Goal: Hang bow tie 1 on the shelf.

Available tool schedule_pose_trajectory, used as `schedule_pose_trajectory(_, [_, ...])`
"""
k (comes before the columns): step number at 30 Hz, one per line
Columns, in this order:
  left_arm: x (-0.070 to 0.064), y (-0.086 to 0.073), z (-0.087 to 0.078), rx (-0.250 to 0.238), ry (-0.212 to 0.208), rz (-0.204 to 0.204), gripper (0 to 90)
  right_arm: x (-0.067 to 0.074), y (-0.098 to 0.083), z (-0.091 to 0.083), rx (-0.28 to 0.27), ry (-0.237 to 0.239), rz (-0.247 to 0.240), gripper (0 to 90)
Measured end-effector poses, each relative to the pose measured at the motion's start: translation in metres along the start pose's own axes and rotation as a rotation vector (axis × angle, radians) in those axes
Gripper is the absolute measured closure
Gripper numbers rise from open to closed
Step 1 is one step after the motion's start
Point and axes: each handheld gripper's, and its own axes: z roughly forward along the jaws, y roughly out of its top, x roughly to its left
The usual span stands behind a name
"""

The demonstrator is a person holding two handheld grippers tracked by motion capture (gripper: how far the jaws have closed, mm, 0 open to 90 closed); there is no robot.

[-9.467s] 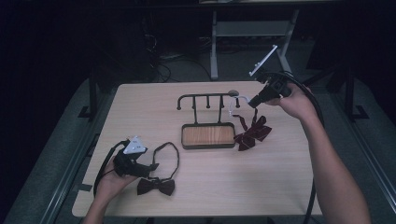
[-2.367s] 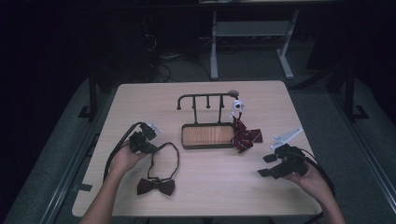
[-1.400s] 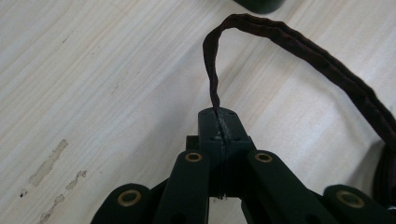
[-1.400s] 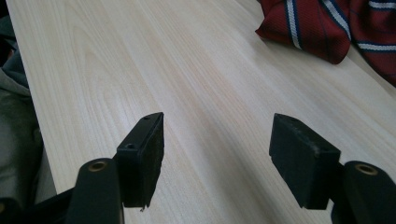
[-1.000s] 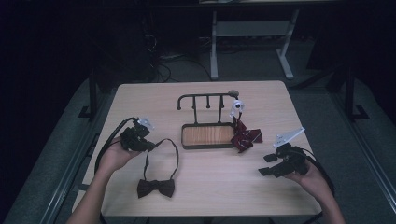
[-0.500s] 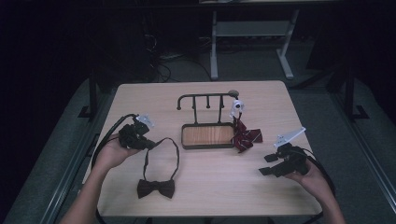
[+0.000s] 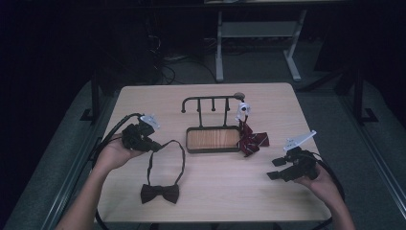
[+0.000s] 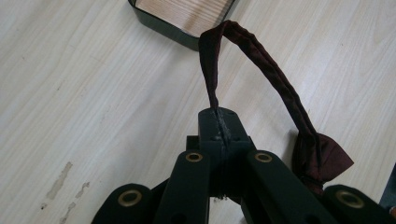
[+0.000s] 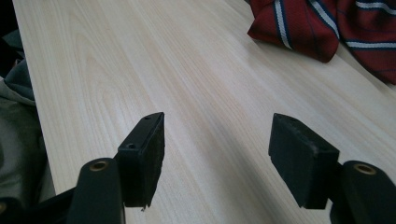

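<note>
— Strap first: our left gripper [image 7: 154,143] has its jaws clamped flat on the neck strap [image 8: 212,79] of the dark bow tie [image 7: 160,193], and in the left gripper view the band runs straight out of the pinch, loops over and drops to the knot.

— Where does that leave the bow itself?

— Lying on the table [image 7: 206,201] near us, left of centre, with the strap loop reaching from it up to our left hand [image 7: 114,152]. We judge the step to be carrying it to the black rack [image 7: 211,101] that stands behind the wooden tray [image 7: 213,140], at the middle of the table.

— So how do we do it well?

— We lift until the bow hangs free before we travel right, so it doesn't drag across the tray rim. We hold the strap level enough that the loop stays open, then aim the open loop over one of the rack's pegs instead of the bar end.

— And our right gripper [image 7: 276,169]?

— Its jaws stand well apart with nothing between them, low over bare wood at the near right. The striped red tie [image 7: 252,141] lies just beside the tray's right end, below the white clip [image 7: 243,109] on the rack. We could bring the right one across to spread the loop if it twists.

— Risk?

— A thin band can slip from a flat pinch, so we should move slowly.
</note>
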Motion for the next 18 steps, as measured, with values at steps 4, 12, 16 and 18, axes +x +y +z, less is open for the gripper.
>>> schedule_pose_trajectory(4, [-0.002,0.002,-0.005,-0.001,-0.002,0.014,90.0,-0.002,-0.001,-0.002,-0.01,-0.002,-0.001,35.7])
schedule_pose_trajectory(12, [-0.004,0.009,-0.02,-0.021,-0.017,0.032,90.0,0.0,-0.001,-0.001,-0.002,-0.001,-0.005,35.7])
schedule_pose_trajectory(16, [-0.005,0.012,-0.027,-0.037,-0.022,0.036,90.0,0.0,0.0,0.0,0.006,-0.007,-0.008,35.7])
schedule_pose_trajectory(18, [-0.005,0.013,-0.03,-0.043,-0.027,0.038,90.0,0.0,0.0,0.001,0.005,-0.009,-0.011,35.7])
